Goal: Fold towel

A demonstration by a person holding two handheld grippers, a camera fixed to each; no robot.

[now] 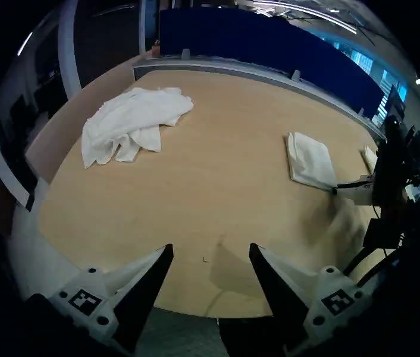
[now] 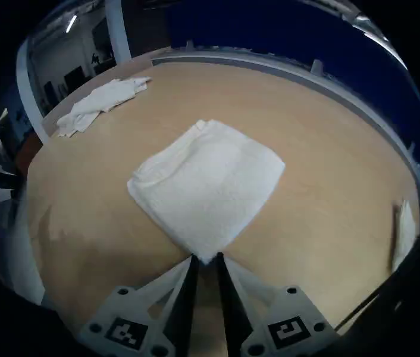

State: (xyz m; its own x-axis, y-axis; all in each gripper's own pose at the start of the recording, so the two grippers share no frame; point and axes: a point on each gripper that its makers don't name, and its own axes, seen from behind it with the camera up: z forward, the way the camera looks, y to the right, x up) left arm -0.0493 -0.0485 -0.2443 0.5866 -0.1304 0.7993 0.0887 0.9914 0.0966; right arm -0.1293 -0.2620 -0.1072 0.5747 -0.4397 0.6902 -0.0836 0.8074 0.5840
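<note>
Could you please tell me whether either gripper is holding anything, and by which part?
The right hand-held gripper pinches the folded towel by its near corner; the left hand-held gripper is open and holds nothing.

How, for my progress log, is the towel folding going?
Done: one white terry towel lies folded into a neat rectangle on the wooden table. In hand: the right gripper pinches its near corner; the left gripper hangs open and empty. Left: the crumpled white cloth pile at the table's far end is unfolded.
</note>
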